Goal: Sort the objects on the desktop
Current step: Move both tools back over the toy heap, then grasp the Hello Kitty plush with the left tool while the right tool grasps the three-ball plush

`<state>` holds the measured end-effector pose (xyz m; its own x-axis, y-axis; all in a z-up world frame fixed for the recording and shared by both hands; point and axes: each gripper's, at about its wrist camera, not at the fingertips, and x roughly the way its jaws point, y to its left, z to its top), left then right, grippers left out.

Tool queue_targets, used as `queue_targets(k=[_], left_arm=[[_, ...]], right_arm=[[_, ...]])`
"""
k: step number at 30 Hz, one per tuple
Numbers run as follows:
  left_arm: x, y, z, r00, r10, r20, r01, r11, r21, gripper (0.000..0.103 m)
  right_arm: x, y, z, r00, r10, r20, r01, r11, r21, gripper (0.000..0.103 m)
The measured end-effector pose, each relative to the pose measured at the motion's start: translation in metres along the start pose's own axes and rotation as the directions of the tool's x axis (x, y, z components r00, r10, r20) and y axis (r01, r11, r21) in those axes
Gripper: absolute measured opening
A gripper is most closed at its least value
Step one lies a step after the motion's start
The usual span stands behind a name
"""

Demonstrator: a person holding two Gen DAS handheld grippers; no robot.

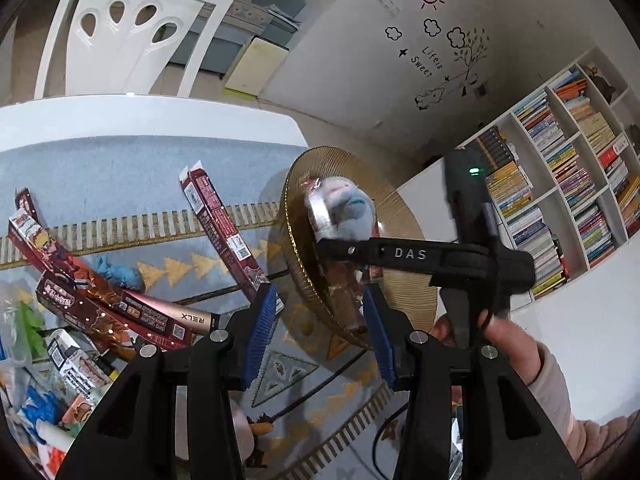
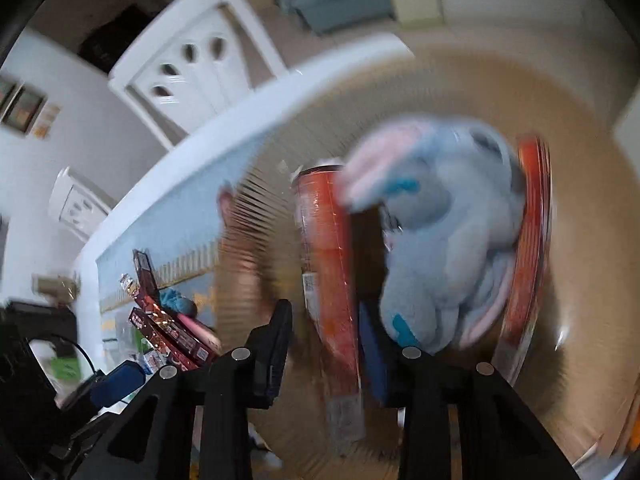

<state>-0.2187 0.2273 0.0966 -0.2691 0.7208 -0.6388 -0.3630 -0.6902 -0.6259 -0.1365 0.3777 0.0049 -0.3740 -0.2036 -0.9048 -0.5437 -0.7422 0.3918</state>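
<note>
A gold ribbed plate [image 1: 400, 216] is tilted up on edge over the table's right side. On it lie a pale blue plush rabbit [image 1: 348, 208] and red packets [image 1: 344, 304]. My left gripper [image 1: 320, 328] is open, its blue pads on either side of the plate's lower rim. My right gripper [image 2: 324, 344] is open around the plate's [image 2: 580, 200] contents: a red box [image 2: 332, 260] stands between its fingers and the plush rabbit [image 2: 440, 240] lies just beyond the right finger. This view is blurred.
Several long red boxes [image 1: 220, 216] and small toys lie on the blue patterned cloth [image 1: 120, 168] at left. A white chair [image 1: 132, 28] stands behind the table. A bookshelf [image 1: 568, 176] fills the right. The other gripper's black body [image 1: 424, 256] crosses in front of the plate.
</note>
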Motion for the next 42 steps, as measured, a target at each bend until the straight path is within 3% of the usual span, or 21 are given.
queue_targets(k=[4, 7, 9, 14, 18, 20, 22, 26, 31, 35, 42], left_arm=[[0.002, -0.001, -0.004, 1.0, 0.004, -0.017, -0.003, 1.0, 0.015, 0.042], [0.003, 0.002, -0.007, 1.0, 0.007, -0.03, -0.006, 1.0, 0.009, 0.042], [0.004, 0.004, -0.007, 0.999, 0.004, -0.037, -0.004, 1.0, 0.0, 0.042], [-0.003, 0.004, -0.015, 0.999, 0.025, -0.039, -0.025, 1.0, 0.01, 0.042], [-0.038, 0.014, -0.028, 0.998, 0.067, -0.009, -0.068, 0.998, -0.01, 0.042], [-0.069, 0.029, -0.041, 0.996, 0.091, 0.023, -0.089, 0.994, -0.067, 0.042], [-0.1, 0.047, -0.055, 0.989, 0.136, 0.052, -0.128, 0.983, -0.128, 0.042], [-0.161, 0.088, -0.099, 0.962, 0.262, 0.079, -0.233, 0.935, -0.269, 0.042], [-0.202, 0.123, -0.16, 0.935, 0.353, 0.047, -0.307, 0.867, -0.392, 0.042], [-0.196, 0.131, -0.195, 0.945, 0.327, 0.004, -0.294, 0.856, -0.425, 0.042], [-0.165, 0.123, -0.222, 0.964, 0.264, -0.017, -0.248, 0.883, -0.399, 0.043]], right_arm=[[-0.026, -0.04, -0.021, 0.998, -0.013, 0.057, 0.008, 0.995, 0.101, 0.034], [-0.054, -0.077, -0.038, 0.988, -0.121, 0.099, 0.101, 0.977, 0.187, 0.034], [-0.072, -0.09, -0.045, 0.983, -0.149, 0.105, 0.125, 0.971, 0.205, 0.034], [-0.104, -0.074, -0.057, 0.982, -0.074, 0.176, 0.043, 0.984, 0.172, 0.035], [-0.108, -0.028, -0.074, 0.974, 0.039, 0.221, -0.059, 0.995, 0.084, 0.041], [-0.096, 0.002, -0.091, 0.973, 0.136, 0.189, -0.143, 0.99, 0.02, 0.042], [-0.082, 0.029, -0.113, 0.972, 0.182, 0.149, -0.177, 0.983, -0.043, 0.042], [-0.044, 0.069, -0.161, 0.966, 0.258, 0.008, -0.256, 0.962, -0.093, 0.042], [-0.008, 0.095, -0.21, 0.967, 0.225, -0.119, -0.239, 0.963, -0.127, 0.042], [0.004, 0.098, -0.232, 0.964, 0.202, -0.172, -0.225, 0.966, -0.127, 0.042], [-0.003, 0.099, -0.241, 0.973, 0.175, -0.152, -0.198, 0.969, -0.147, 0.042]])
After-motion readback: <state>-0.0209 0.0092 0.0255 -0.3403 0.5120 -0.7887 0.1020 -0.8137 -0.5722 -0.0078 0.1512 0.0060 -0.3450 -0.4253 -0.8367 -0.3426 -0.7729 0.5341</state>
